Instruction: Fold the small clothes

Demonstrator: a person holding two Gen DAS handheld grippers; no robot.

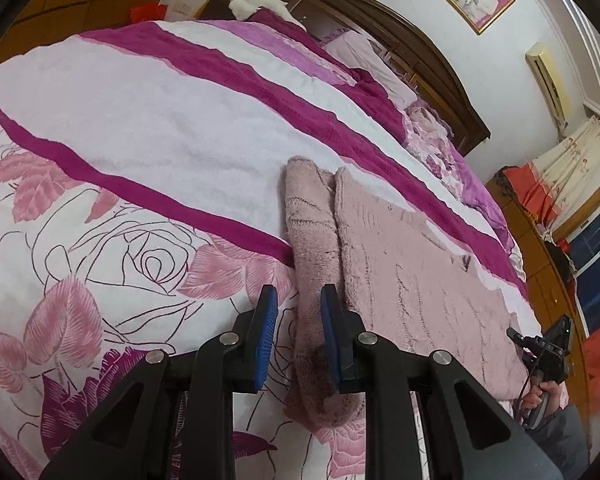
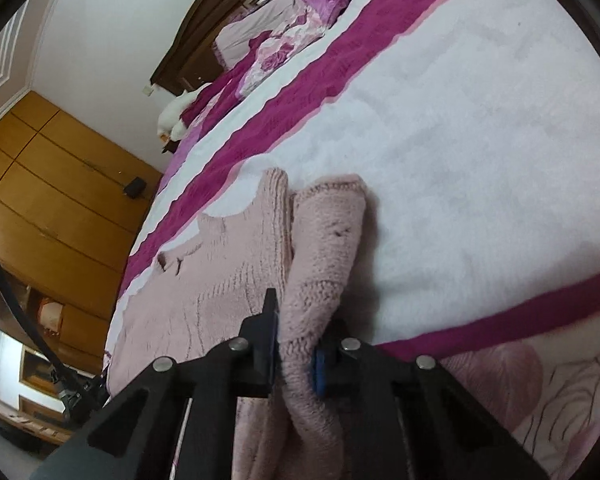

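Lying flat, fuzzy pink sweater (image 1: 412, 264), sleeves bunched.

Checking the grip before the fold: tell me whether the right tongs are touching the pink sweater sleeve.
Touching. The right wrist view shows the right tongs pinching the pink sleeve between both pads.

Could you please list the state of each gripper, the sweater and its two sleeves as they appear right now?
Left gripper: open, its fingers either side of a sleeve.
Right gripper: shut on the other sleeve.
Sweater: pink, spread flat on the bed, body not yet folded.
Left-side sleeve: lying alongside the body, unpinched.
Right-side sleeve: bunched and raised between the fingers.
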